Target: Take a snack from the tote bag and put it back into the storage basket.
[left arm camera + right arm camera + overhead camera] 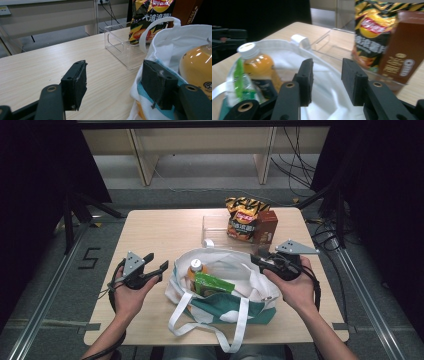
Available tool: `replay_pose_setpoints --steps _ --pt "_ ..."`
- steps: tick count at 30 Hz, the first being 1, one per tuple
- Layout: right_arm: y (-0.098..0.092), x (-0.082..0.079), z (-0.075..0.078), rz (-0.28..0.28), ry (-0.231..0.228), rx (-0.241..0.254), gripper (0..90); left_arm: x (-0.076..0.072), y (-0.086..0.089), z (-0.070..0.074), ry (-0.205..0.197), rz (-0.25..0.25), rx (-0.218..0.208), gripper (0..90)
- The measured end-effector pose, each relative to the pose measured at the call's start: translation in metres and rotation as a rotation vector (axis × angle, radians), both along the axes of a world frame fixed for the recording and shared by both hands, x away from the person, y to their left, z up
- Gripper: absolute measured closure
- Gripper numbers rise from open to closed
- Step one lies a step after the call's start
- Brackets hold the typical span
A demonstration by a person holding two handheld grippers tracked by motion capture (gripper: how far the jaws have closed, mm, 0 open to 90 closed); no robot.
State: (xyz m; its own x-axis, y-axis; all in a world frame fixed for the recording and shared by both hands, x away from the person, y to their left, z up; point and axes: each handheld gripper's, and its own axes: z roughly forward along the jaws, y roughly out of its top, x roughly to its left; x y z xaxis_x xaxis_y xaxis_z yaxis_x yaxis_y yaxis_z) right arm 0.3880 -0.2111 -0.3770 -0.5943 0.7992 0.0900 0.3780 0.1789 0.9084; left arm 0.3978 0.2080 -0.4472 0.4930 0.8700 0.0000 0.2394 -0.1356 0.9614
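A white and green tote bag (260, 287) lies open at the table's front middle. Inside it are an orange drink bottle (196, 268) with a white cap and a green packet (212, 283). My left gripper (156, 262) sits just left of the bag, open; in the left gripper view (115, 75) one pad is beside the bag's rim (165, 37) and the bottle (197, 62). My right gripper (256, 257) hovers at the bag's right rim, open; in the right gripper view (327, 72) its jaws stand apart over white cloth, with nothing pressed between them.
Behind the bag stands a clear plastic bin (215, 227) holding a chips bag (243, 217) and a brown carton (265, 227). The bag's white straps (235, 325) trail toward the front edge. Bare tabletop (150, 230) lies at the left. Cables and shelving sit beyond the table.
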Motion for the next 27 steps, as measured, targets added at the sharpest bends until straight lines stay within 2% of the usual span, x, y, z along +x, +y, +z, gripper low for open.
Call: replay_pose_setpoints --steps 1,2,3,4,5,6,7,8,9,10,12,13,15,17,18,19,20,21,22,23,25,27 --pt "0.002 -0.003 -0.001 -0.002 0.019 0.013 61.9 0.0 0.0 0.0 0.001 -0.001 -0.001 36.6" --pt "0.003 -0.003 -0.002 0.026 0.02 0.012 61.9 -0.001 0.001 0.0 0.001 -0.001 0.001 36.6" --pt "0.005 -0.004 -0.003 0.022 -0.005 0.016 61.9 0.0 0.0 0.0 -0.003 -0.003 -0.005 36.6" --pt "0.006 -0.007 -0.003 0.033 0.028 0.031 61.9 -0.001 0.0 0.001 0.001 0.002 -0.002 36.6" --pt "0.009 -0.009 -0.003 0.048 0.038 0.034 61.9 0.0 0.0 0.001 -0.001 0.001 -0.004 36.6" --pt "0.01 -0.01 -0.003 0.052 0.027 0.022 61.9 0.0 0.0 0.001 0.0 0.0 -0.003 36.6" --pt "0.012 -0.011 -0.003 0.065 0.039 0.034 61.9 0.0 0.0 0.0 -0.003 -0.006 -0.007 36.7" --pt "0.013 -0.011 -0.004 0.072 0.026 0.035 61.9 0.0 0.0 0.0 0.002 -0.004 -0.002 36.6" --pt "0.015 -0.013 -0.004 0.084 0.046 0.035 61.9 0.0 0.0 0.0 0.001 -0.007 0.0 36.7" --pt "0.017 -0.013 -0.004 0.108 0.036 0.031 61.9 0.0 0.0 0.0 0.001 -0.006 0.0 36.7" --pt "0.021 -0.014 -0.004 0.122 0.029 0.011 61.8 0.0 0.0 0.0 -0.001 -0.006 0.002 36.6" --pt "0.024 -0.017 -0.004 0.117 0.053 0.026 61.7 0.001 0.0 0.0 -0.001 -0.007 0.003 36.6" --pt "0.026 -0.016 -0.004 0.146 0.028 0.021 61.6 0.001 0.0 0.0 0.002 -0.004 -0.002 36.6" --pt "0.029 -0.019 -0.004 0.148 0.052 0.029 61.4 0.001 0.0 -0.001 0.0 -0.006 0.005 36.6" --pt "0.03 -0.02 -0.004 0.15 0.047 0.033 61.4 0.0 -0.001 -0.001 0.003 -0.005 -0.001 36.6" --pt "0.031 -0.022 -0.004 0.133 0.062 0.027 61.3 0.0 -0.001 -0.001 0.0 -0.007 -0.002 36.6" --pt "0.031 -0.019 -0.005 0.159 0.044 0.02 61.3 0.0 -0.001 0.0 -0.001 -0.008 -0.001 36.6" --pt "0.031 -0.019 -0.005 0.165 0.049 0.022 61.3 0.0 -0.001 0.0 0.0 -0.008 0.002 36.6" --pt "0.03 -0.019 -0.006 0.159 0.032 0.006 61.2 0.0 -0.001 0.0 0.0 -0.008 0.002 36.6" --pt "0.032 -0.019 -0.007 0.16 0.047 0.024 61.1 0.0 -0.001 0.0 0.001 -0.009 0.003 36.6" --pt "0.032 -0.019 -0.008 0.173 0.041 0.01 61.0 0.0 -0.001 0.0 0.001 -0.009 0.002 36.6" --pt "0.035 -0.022 -0.009 0.165 0.068 0.034 60.9 0.0 -0.001 -0.001 0.002 -0.009 -0.001 36.6"
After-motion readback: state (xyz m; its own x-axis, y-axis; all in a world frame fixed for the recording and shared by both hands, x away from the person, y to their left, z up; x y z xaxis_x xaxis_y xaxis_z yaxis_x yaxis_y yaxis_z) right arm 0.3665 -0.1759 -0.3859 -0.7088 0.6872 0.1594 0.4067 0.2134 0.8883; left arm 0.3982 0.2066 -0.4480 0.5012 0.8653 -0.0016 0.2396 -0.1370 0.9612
